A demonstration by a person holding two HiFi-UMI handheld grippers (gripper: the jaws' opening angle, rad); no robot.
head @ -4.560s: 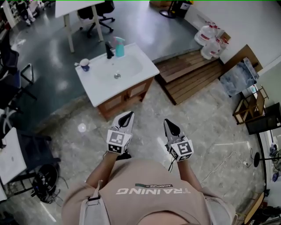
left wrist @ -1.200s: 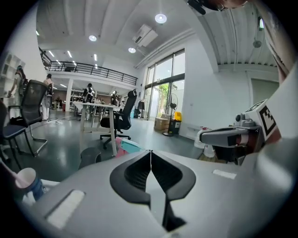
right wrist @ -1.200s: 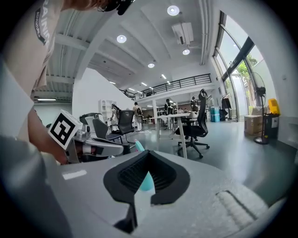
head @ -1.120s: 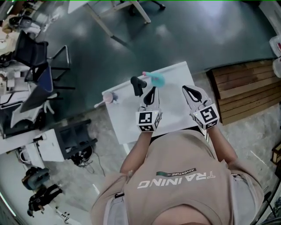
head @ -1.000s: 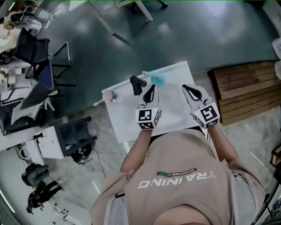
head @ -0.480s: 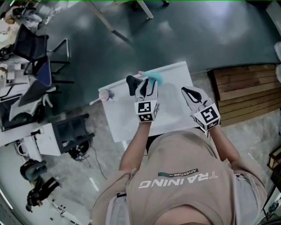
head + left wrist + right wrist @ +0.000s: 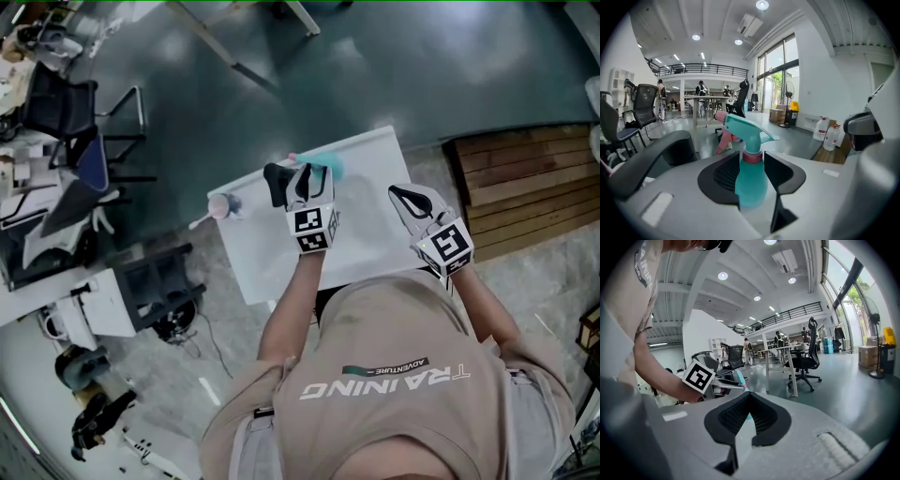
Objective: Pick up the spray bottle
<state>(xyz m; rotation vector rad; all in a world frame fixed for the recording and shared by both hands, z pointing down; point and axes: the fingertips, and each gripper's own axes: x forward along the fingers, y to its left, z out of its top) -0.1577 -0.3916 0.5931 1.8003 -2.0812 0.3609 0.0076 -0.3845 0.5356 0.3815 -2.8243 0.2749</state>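
Observation:
A teal spray bottle [image 7: 326,166] with a pink trigger stands upright at the back edge of the white sink top [image 7: 380,155]. My left gripper [image 7: 307,176] reaches over the basin to it. In the left gripper view the spray bottle [image 7: 751,180] stands between the two black pads, and the jaws are opening, so the pads do not press on it. My right gripper [image 7: 405,195] hovers over the right side of the sink top, shut and empty. In the right gripper view, its black pads [image 7: 736,416] meet at the tips.
A black faucet [image 7: 275,181] stands just left of the bottle, and a pink cup [image 7: 218,204] sits at the sink top's left corner. Wooden pallets [image 7: 516,192] lie to the right. Office chairs [image 7: 84,159] and desks fill the left.
My left gripper has moved forward over the basin to the bottle, and its jaws have gone from shut to wide apart around it. The right gripper has kept still.

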